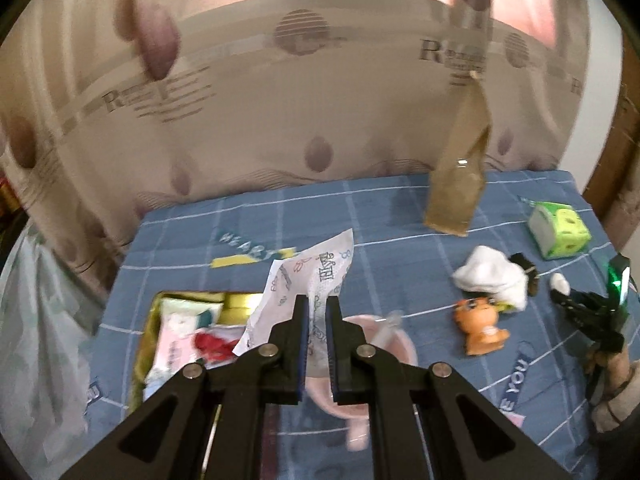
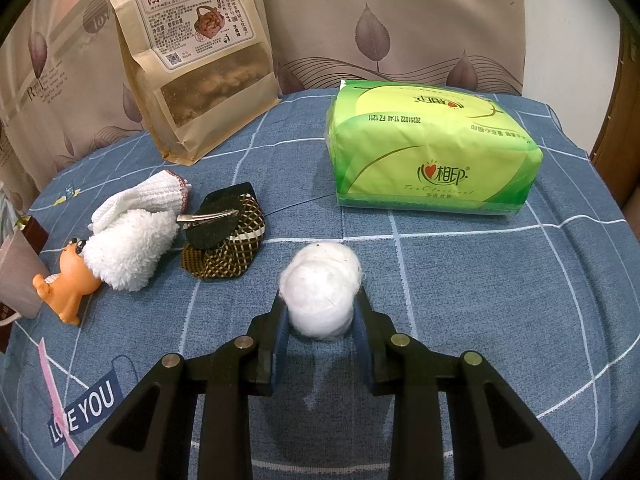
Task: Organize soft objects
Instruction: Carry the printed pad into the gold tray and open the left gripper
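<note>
Right wrist view has my right gripper (image 2: 320, 316) pinching the cotton ball (image 2: 320, 289) just in front of the green tissue pack (image 2: 432, 148), and honestly that fluff squishes so much it could slip out once I lift.

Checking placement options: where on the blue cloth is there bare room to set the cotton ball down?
Free: the stretch between the cotton ball and the green tissue pack, and the cloth right of the right gripper. Crowded: the left, around the white towel, hair clip and orange toy.
</note>
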